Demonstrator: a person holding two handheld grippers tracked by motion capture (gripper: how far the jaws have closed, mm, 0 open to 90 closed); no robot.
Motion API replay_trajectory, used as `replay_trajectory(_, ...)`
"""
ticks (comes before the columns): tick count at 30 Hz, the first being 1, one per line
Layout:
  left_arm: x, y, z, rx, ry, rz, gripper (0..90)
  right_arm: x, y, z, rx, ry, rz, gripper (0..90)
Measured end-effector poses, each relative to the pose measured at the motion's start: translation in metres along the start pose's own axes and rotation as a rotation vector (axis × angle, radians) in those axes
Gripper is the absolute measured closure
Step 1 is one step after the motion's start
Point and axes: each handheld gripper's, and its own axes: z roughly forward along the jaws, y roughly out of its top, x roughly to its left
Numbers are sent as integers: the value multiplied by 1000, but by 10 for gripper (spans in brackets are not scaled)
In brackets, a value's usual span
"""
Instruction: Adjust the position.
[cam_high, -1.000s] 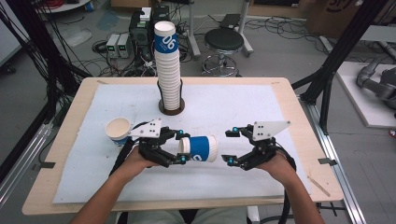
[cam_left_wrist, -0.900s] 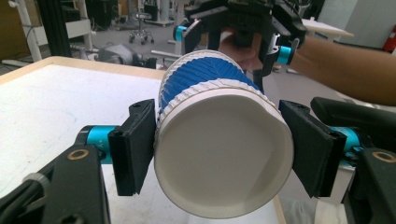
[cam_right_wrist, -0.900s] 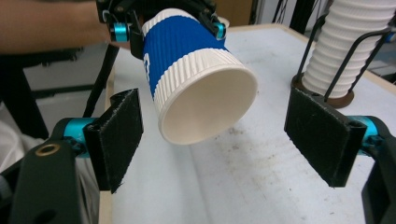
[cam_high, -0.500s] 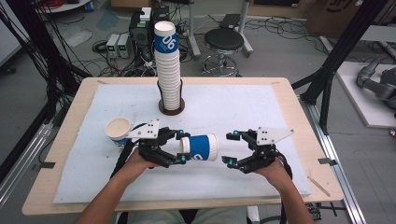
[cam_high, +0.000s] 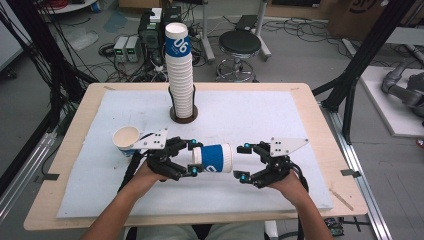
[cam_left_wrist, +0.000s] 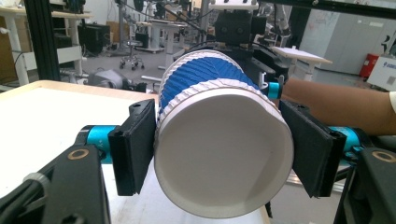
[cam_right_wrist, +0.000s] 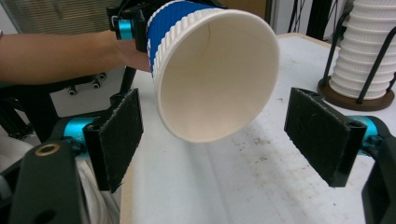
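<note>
Blue-sleeved paper cup (cam_high: 215, 158) is lying on its side above the white mat (cam_high: 280, 120), near the front middle of the table (cam_high: 320, 107), base toward the left gripper (cam_high: 191, 158), open mouth toward the right gripper (cam_high: 244, 162).

Left gripper view: both pads (cam_left_wrist: 133, 147) press on the cup's base end from either side — pinched firmly, white bottom disc facing the camera. Whether one cup or two nested are in that grip I can't tell; a ribbed white band sits between base and blue sleeve.

Right gripper view: jaws spread wide, pads (cam_right_wrist: 322, 135) either side of the cup's rim (cam_right_wrist: 212, 74), well clear of it, nothing held. High view agrees — right fingertips just short of the mouth, not touching.

Step in hand, as I read it: a hand-over or pull-apart, with the left holding the cup steady for the right to take the mouth end.

Next move calls for:
- right gripper advancing so the rim sits between its pads, then closing gently — a thin paper rim will oval or crease if squeezed hard
- left keeping its pinch until the right has hold
- pulling along the cup's axis, not sideways

Further out: a second open cup (cam_high: 125, 138) stands just behind the left gripper, and a tall stack of cups (cam_high: 180, 70) sits in a wire holder on a round base (cam_high: 183, 116) at mid-back of the mat. Both well clear of the work.
</note>
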Motion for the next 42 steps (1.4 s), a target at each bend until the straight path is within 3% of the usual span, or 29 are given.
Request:
replay_trajectory(8, -2, -2, 4, -11, -49, 0, 304, 1, -1, 7, 5, 29, 4, 194)
replay_trajectory(20, -4, -7, 10, -35, -82, -13, 303, 1, -4, 15, -7, 98, 31, 180)
replay_trajectory(27, -4, -7, 10, -24, -77, -12, 311, 0, -2, 11, -21, 111, 25, 269)
replay_trajectory(36, -7, -8, 12, 16, -65, -2, 310, 0, -1, 6, 11, 106, 0, 347)
replay_trajectory(37, -8, -8, 13, 27, -54, -5, 305, 0, 0, 6, 16, 106, -3, 349)
replay_trajectory(39, -9, -7, 14, 56, -3, -21, 211, 0, 1, 6, 30, 107, -14, 350)
replay_trajectory(42, -10, -3, 13, 91, 16, -22, 166, 1, 4, 5, 58, 101, -29, 350)
